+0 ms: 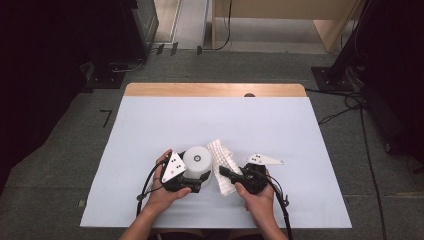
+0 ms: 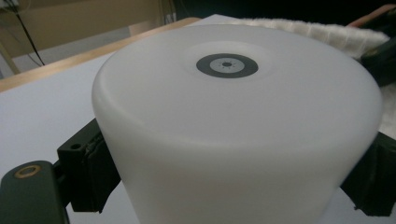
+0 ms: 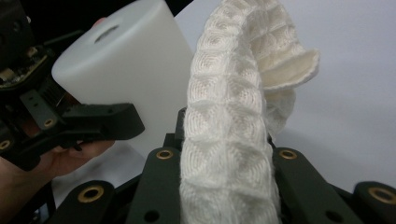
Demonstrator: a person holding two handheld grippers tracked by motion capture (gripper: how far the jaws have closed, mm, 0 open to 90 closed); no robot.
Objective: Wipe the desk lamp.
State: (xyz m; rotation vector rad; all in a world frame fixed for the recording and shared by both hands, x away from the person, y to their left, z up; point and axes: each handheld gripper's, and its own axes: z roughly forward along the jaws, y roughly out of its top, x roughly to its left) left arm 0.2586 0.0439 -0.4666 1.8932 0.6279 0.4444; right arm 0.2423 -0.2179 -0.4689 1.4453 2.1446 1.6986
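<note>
With the left gripper [image 1: 192, 184] clamping the white cup [image 1: 197, 161] and the right gripper [image 1: 226, 172] pinching the waffle cloth [image 1: 222, 156], wiping is going best while keeping cloth pressed flat beside the left jaws.

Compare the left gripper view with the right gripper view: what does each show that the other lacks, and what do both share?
Left gripper view alone: the dark ring mark seen clearly on the white cup's flat top, and the table's wooden edge.
Right gripper view alone: the right gripper shut on the white waffle cloth, and the left gripper seen from outside against the cup.
Both: the white cup and the cloth.
</note>
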